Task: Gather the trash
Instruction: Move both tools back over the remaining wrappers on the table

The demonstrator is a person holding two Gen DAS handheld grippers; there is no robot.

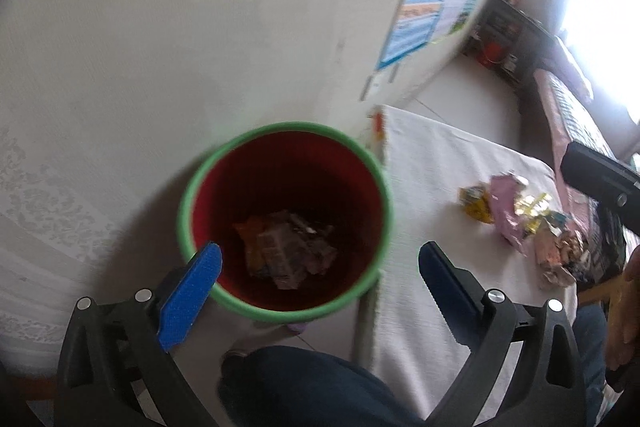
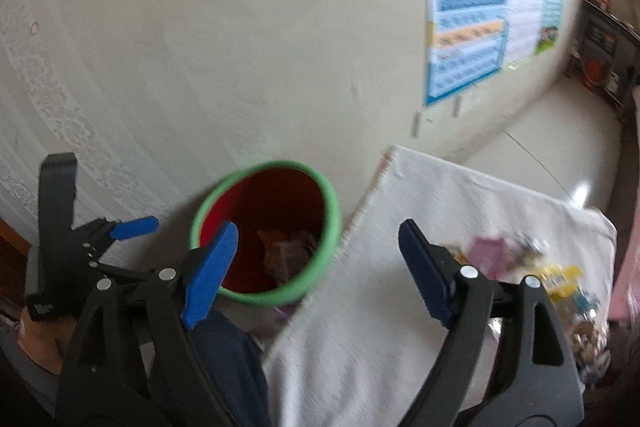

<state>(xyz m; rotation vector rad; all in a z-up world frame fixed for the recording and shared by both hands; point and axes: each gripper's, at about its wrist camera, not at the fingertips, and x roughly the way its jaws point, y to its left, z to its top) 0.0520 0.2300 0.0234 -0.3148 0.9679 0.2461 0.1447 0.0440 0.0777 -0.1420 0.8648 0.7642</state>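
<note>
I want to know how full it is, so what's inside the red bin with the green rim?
The red bin holds a few crumpled wrappers at its bottom, orange and pinkish-brown. Anything beneath them is covered.

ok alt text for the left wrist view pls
The open, empty left gripper hangs above a red bin with a green rim and wrappers inside. More wrappers lie on the white cloth to its right.
</note>
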